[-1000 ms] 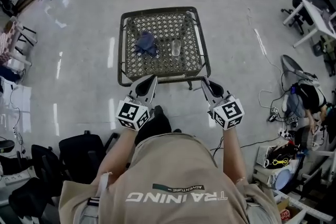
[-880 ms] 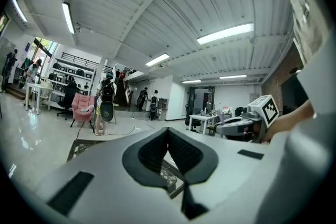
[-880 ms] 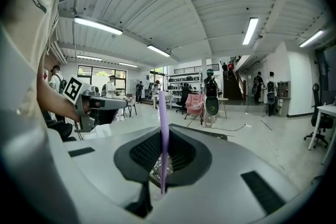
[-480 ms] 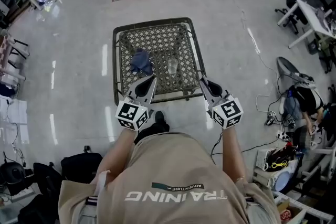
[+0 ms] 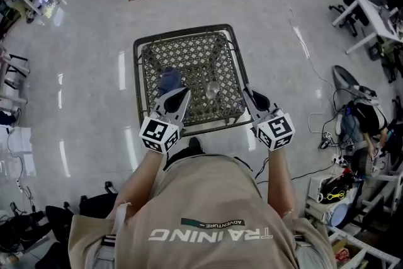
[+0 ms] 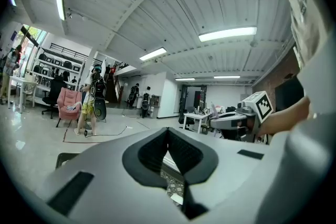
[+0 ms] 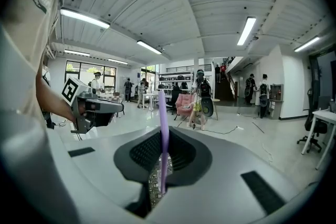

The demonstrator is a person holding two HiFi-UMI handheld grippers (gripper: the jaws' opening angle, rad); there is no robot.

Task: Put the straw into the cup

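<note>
A clear cup point(image 5: 212, 90) stands upright on the dark mesh table point(image 5: 189, 47), right of the table's middle. My right gripper point(image 5: 247, 92) hangs over the table's near right edge, shut on a thin purple straw point(image 7: 163, 134) that stands upright between its pads point(image 7: 149, 152). The straw is too thin to make out in the head view. My left gripper point(image 5: 181, 95) is over the table's near edge, left of the cup, with its jaws shut and nothing in them point(image 6: 168, 129). Each gripper shows in the other's view: the left one point(image 7: 92, 105) and the right one point(image 6: 236, 118).
A crumpled blue cloth point(image 5: 169, 80) lies on the table just beyond the left gripper. Around the table is shiny grey floor. Desks and office chairs point(image 5: 371, 3) stand at the right, with cables and bags point(image 5: 352, 116) on the floor. People point(image 7: 202, 97) stand far off.
The person has walked up to the table. Both grippers, which hung short of its near edge, now reach over it; the cup and cloth lie closer to them.
</note>
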